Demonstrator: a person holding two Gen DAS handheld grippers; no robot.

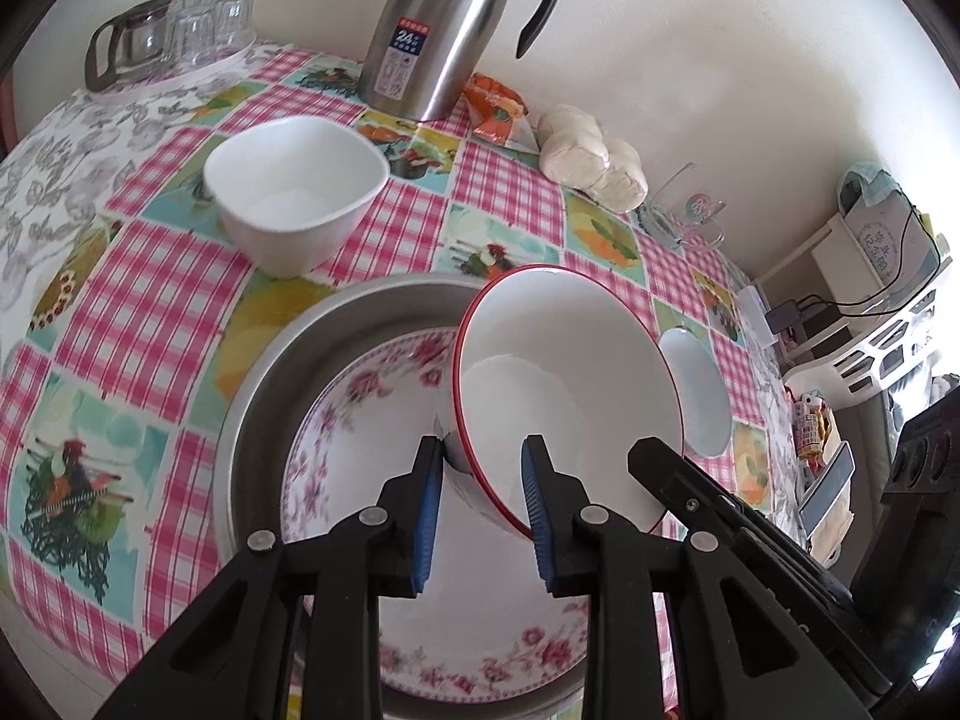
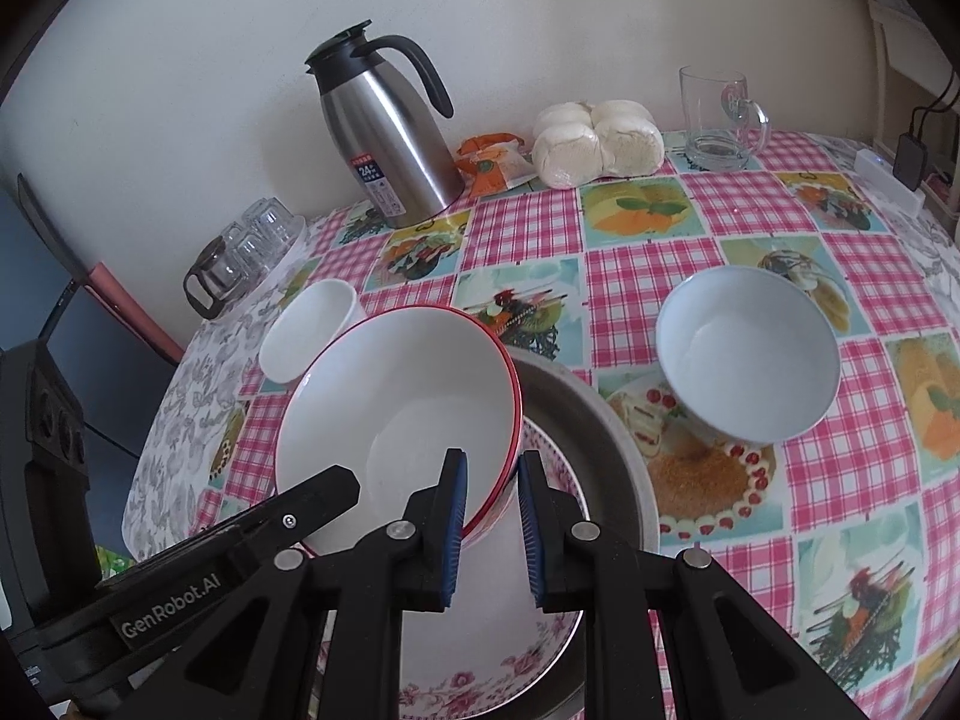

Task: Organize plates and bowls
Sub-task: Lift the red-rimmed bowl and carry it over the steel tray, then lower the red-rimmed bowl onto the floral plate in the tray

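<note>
Where walls meet, checked tablecloth point(image 2: 648, 276) covers table.

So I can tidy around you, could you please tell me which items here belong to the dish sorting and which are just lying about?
Job:
- red-rimmed bowl, held by both tools
- floral plate
- metal pan
- square white bowl
- round white bowl

Lying about:
- thermos jug
- buns
- glass mug
- snack packet
- glass cups

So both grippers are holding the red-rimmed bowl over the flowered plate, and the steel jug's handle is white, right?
Not quite. The steel jug has a black handle, as the right wrist view shows. Both the left gripper and right gripper do grip the red-rimmed bowl over the flowered plate.
</note>
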